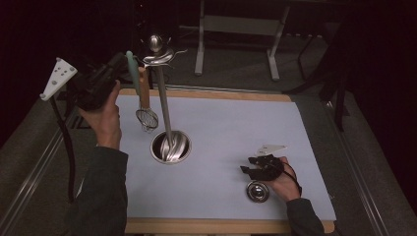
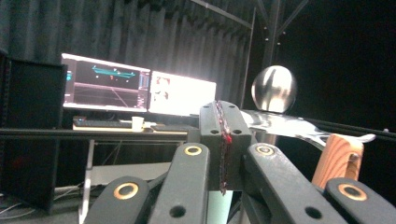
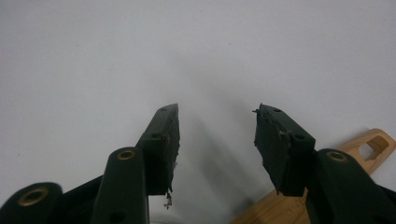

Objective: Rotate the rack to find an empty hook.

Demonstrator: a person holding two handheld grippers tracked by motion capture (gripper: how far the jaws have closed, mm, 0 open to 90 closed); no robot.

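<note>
My left gripper (image 1: 120,63) is raised at the far left, above the table's back edge, jaws pressed together (image 2: 222,135). A whisk (image 1: 146,119) with a wooden handle (image 2: 337,161) and a teal part (image 1: 132,64) hangs from its tip, wire head down over the mat. The teal part sits just under the pads, so the exact grip is hidden. My right gripper (image 1: 250,168) rests low over the white mat (image 1: 236,123) at the front right. Its jaws stand open (image 3: 217,135) with only bare mat between them.
A steel holder (image 1: 157,153) sunk in the mat holds tall steel utensils (image 1: 162,93) whose shiny tops (image 2: 274,88) reach the left gripper's height. A small round steel piece (image 1: 257,191) lies by the right hand. A wooden handle (image 3: 369,144) lies beside the right jaws. Monitors (image 2: 140,91) stand beyond.
</note>
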